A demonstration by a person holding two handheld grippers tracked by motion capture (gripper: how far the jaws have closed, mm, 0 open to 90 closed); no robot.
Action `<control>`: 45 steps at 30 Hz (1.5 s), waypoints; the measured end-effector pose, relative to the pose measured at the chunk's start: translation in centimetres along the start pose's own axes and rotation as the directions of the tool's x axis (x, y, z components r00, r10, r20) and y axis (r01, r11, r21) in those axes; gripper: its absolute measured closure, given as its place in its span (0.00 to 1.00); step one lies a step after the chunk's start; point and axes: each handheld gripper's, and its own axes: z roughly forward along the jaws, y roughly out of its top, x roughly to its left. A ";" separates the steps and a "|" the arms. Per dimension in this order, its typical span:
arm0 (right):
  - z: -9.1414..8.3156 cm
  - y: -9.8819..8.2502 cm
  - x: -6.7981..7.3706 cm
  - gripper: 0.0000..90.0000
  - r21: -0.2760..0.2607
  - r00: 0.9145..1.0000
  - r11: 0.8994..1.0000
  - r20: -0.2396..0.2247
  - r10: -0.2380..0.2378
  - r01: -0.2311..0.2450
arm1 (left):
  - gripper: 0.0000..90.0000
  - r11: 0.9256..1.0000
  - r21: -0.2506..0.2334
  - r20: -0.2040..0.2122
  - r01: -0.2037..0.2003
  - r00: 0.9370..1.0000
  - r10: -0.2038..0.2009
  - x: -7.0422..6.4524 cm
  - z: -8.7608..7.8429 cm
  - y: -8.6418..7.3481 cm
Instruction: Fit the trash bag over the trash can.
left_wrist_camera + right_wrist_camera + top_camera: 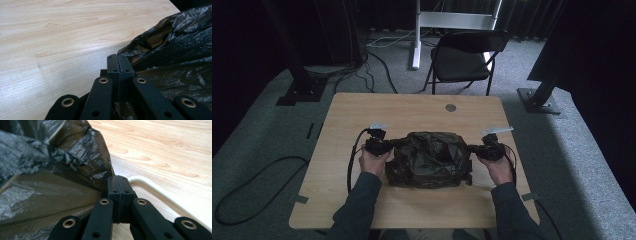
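Note:
A crumpled black plastic bag (429, 160) lies at the middle of the wooden table (412, 107). My left gripper (393, 143) sits at its left side, and the film is drawn out to a point toward the jaws. In the left gripper view the jaws (117, 56) are pressed together at the bag's (180, 50) edge, with film showing beneath them. My right gripper (472, 148) is at the bag's right side. Its jaws (117, 177) are shut against the bag's (37, 170) edge.
A white curved rim (160, 191) lies on the table just beyond the right jaws, beside the bag. A round grey cap (451, 107) sits near the table's far edge. A black folding chair (462, 55) stands behind the table, and cables run over the floor at the left.

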 end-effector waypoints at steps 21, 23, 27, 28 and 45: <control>0.6 -0.3 3.1 0.80 -0.025 0.982 0.991 -0.136 -0.135 0.133 | 0.73 0.988 -0.136 0.001 -0.074 0.997 0.075 -0.9 -5.5 -0.4; 0.7 -0.3 3.3 0.80 -0.024 0.980 0.990 -0.141 -0.138 0.136 | 0.73 0.982 -0.170 0.009 -0.081 0.996 0.084 -1.1 -6.1 -0.3; 1.0 -0.3 3.8 0.81 -0.022 0.976 0.987 -0.144 -0.161 0.159 | 0.73 0.975 -0.194 0.034 -0.109 0.992 0.118 -1.9 -6.9 0.4; 0.9 -0.3 3.8 0.80 -0.023 0.977 0.987 -0.142 -0.162 0.160 | 0.73 0.973 -0.198 0.040 -0.116 0.991 0.126 -2.1 -7.1 0.6; -1.7 -2.6 3.9 0.67 -0.078 0.976 0.983 -0.129 -0.176 0.166 | 0.69 0.959 -0.176 0.147 -0.223 0.957 0.249 -5.6 -8.2 2.7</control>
